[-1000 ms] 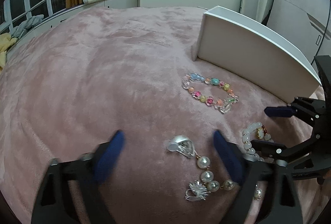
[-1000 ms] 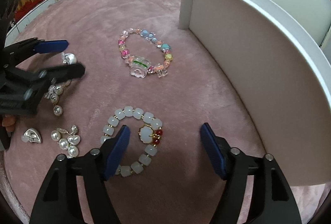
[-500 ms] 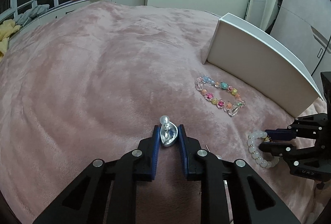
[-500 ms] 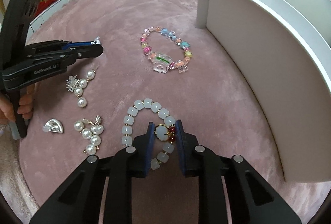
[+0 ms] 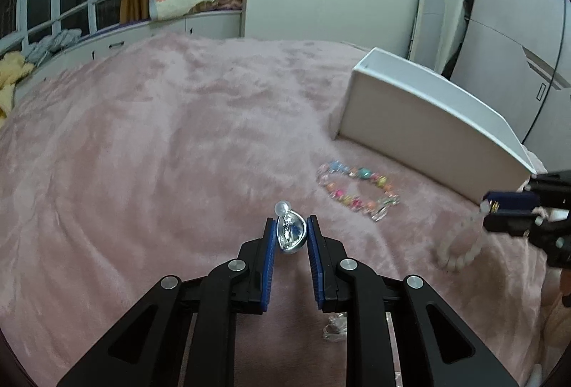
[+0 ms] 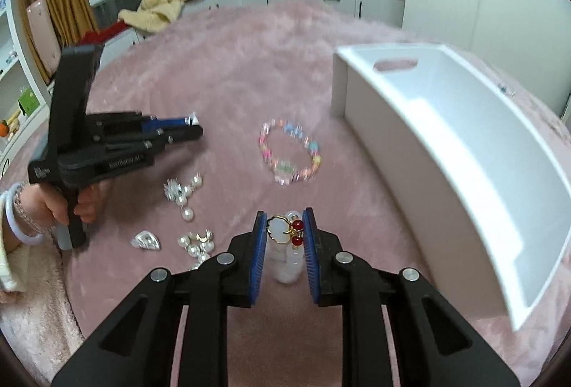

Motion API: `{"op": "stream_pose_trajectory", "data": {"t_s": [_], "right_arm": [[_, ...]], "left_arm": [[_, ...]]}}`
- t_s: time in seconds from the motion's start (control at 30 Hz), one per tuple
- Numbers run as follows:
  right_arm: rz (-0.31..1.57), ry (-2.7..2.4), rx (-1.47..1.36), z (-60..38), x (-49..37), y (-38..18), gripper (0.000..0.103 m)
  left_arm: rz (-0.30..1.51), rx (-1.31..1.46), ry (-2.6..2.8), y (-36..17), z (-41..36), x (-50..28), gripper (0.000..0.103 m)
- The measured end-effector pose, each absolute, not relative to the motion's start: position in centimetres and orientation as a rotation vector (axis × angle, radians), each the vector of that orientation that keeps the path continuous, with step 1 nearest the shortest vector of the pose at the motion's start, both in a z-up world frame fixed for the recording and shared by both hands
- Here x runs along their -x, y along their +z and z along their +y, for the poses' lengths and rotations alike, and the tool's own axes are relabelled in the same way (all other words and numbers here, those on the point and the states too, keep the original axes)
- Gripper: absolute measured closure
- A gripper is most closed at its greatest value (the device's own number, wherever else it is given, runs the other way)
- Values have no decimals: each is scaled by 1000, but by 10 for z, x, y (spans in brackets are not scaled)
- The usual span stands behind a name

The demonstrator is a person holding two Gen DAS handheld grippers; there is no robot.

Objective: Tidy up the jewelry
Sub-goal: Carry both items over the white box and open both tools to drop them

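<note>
My left gripper [image 5: 291, 230] is shut on a silver earring with a small pearl [image 5: 289, 232], lifted above the pink blanket; it also shows in the right wrist view [image 6: 192, 126]. My right gripper [image 6: 284, 226] is shut on a white bead bracelet with a gold flower and red beads [image 6: 283, 233], which hangs below the pads; that bracelet also dangles in the left wrist view [image 5: 460, 251]. A colourful bead bracelet [image 6: 291, 151] [image 5: 357, 194] lies on the blanket. The white box [image 6: 464, 151] [image 5: 428, 122] stands open at the right.
Pearl earrings [image 6: 183, 194], another pearl cluster [image 6: 198, 244] and a second silver earring [image 6: 146, 240] lie on the pink blanket [image 5: 142, 155] at the left. A person's hand with bangles [image 6: 25, 219] holds the left gripper. Cabinets and windows stand beyond.
Both grippers have risen off the blanket with their pieces. The white bracelet now hangs in the air from the right gripper, and the box's inside has come into the right wrist view.
</note>
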State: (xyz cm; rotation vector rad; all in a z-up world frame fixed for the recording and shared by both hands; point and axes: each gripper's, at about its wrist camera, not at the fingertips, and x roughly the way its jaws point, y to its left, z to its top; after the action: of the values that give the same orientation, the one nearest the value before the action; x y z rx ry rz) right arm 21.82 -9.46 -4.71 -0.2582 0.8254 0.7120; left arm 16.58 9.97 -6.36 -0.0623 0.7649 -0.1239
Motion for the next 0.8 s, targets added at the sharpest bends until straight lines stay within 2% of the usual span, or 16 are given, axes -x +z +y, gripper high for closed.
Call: {"op": "stream_pose_trajectory", "data": {"t_s": [0.23,0.47,0.8], "right_arm": [[681,669,144,-119,-226,6,82],[577,543,28,-164,-247,53,82],[607,390,-45,-220,-288,49,82]], "left_arm": [[717,68,-167,-23,74,-165,81],[684,46,-231,21,23,-196,81],[738,83,-274,51,-51,-298,81]]}}
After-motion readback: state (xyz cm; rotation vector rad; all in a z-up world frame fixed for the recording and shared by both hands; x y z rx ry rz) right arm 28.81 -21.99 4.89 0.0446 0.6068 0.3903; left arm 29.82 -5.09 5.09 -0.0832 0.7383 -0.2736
